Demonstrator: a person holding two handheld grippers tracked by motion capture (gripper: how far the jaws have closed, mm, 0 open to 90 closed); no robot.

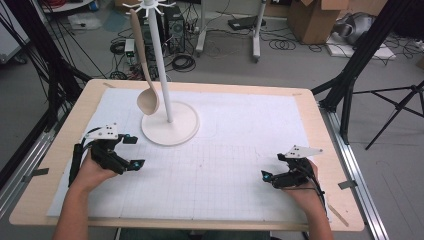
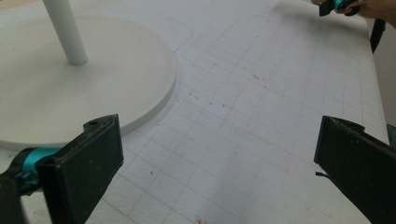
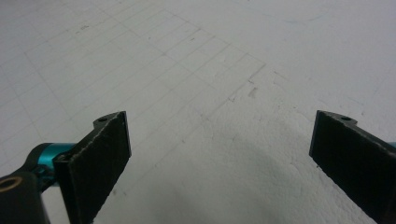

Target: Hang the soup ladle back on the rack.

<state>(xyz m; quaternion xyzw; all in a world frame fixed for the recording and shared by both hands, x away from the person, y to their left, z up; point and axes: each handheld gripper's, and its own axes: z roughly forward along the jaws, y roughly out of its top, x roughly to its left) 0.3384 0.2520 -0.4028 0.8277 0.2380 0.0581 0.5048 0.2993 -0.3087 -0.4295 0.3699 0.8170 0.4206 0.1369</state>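
Jaws spread on both my left gripper (image 1: pixel 134 151) and right gripper (image 1: pixel 270 175), empty. Wooden ladle (image 1: pixel 145 75) hanging on stand (image 1: pixel 170 127): judged light, stiff; I'd grip mid-handle.

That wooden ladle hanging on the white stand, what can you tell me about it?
The wooden ladle is pale, light-brown wood in one piece: a long, slightly curved handle and a rounded bowl at the bottom. It hangs bowl down from a peg at the top of the white stand, leaning a little beside the pole, its bowl just above the round base. How the handle hooks on is too small to tell. Neither gripper touches it; the left gripper is the nearer one, open and low over the mat.
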